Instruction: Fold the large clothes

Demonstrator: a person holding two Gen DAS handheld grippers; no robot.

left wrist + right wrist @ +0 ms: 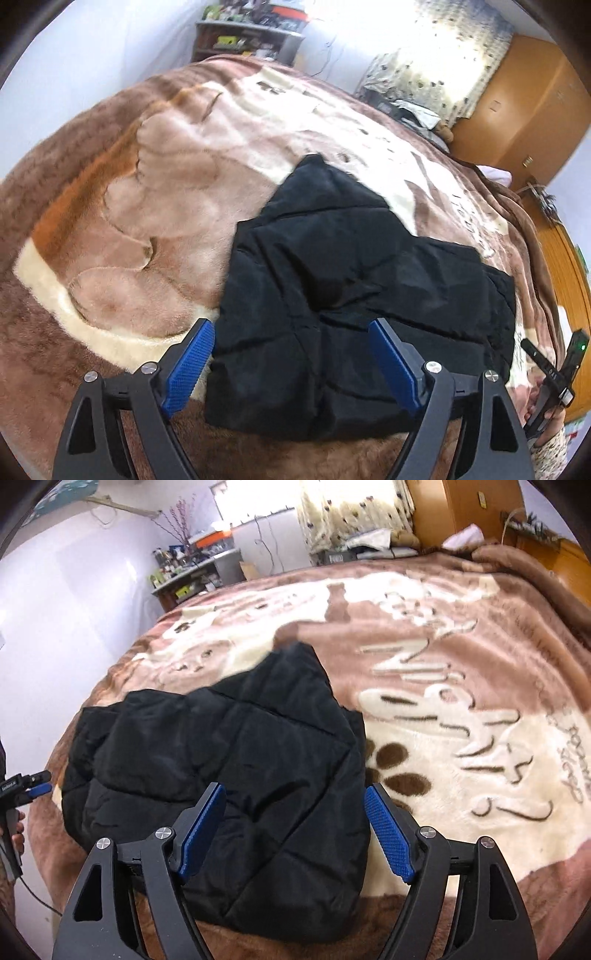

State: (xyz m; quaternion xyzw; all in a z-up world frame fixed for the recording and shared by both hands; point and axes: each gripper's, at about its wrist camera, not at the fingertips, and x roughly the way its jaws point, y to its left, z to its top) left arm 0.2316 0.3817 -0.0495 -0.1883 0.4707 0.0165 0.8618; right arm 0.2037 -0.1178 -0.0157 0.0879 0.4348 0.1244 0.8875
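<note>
Left gripper (291, 354): sitting nearest the lens at the bottom of the left wrist view, its jaws are standing wide apart and gripping nothing; its blue pads (190, 363) are hanging clear above the fabric.
Right gripper (295, 829): filling the bottom of the right wrist view, it is likewise standing wide open and holding nothing, with its left pad over the garment and its right pad over the blanket.
Black padded jacket (343, 288): it is lying as a folded, quilted bundle at lower centre of the left wrist view and lower left of the right wrist view, resting on the blanket, near its front edge.
Blanket (461, 709): brown and cream plush, it is covering the whole bed and bearing the jacket.
Step in hand: judging by the free jaws and the compact bundle, a fold is being released and inspected.
Procedure: before re-gripping, the operator should be keeping both tools clear of the fabric, then taking opposite edges of one layer together and laying it over evenly, so the puffy filling is not springing the fold open.
Risk: the slick shell is likely to be slipping from a shallow pinch.
Shelf unit (247, 40): standing at the upper centre of the left wrist view, it is holding small clutter too blurred to identify.
</note>
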